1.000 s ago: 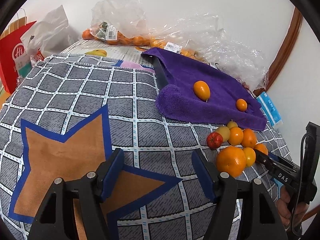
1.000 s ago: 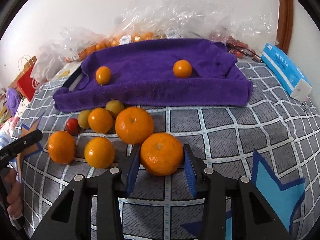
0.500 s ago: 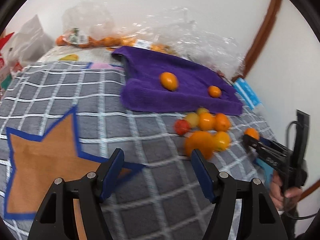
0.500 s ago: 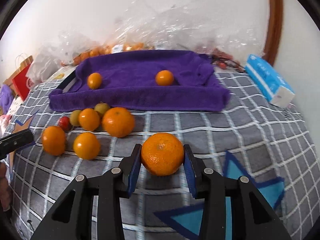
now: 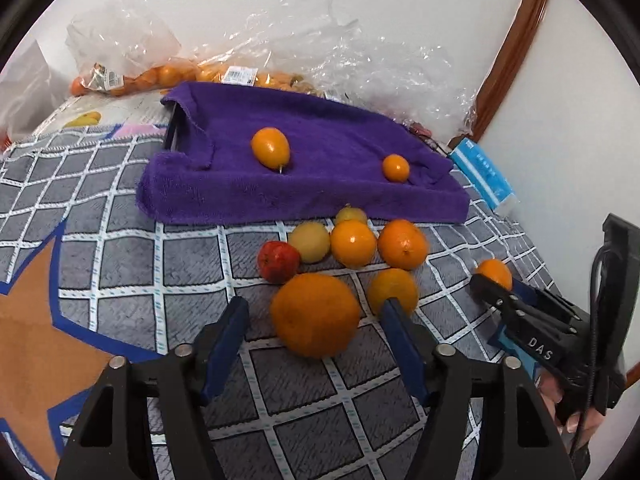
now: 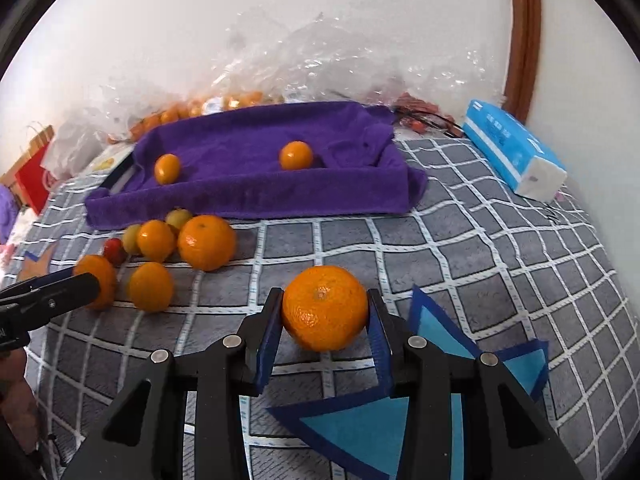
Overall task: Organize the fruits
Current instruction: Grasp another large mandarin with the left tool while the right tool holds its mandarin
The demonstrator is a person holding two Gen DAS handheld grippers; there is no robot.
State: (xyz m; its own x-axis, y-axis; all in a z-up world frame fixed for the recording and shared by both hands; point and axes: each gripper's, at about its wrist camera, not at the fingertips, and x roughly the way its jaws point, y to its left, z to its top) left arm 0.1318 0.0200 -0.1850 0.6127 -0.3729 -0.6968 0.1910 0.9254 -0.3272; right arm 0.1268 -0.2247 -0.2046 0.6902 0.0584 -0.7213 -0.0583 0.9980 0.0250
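My right tongs (image 6: pixel 325 322) grip a round, dimpled orange mandarin (image 6: pixel 325 307), held above the grey checked cloth (image 6: pixel 460 248). My left tongs (image 5: pixel 316 322) are closing around a bigger matte orange (image 5: pixel 315 314) lying on that cloth, pads not touching.
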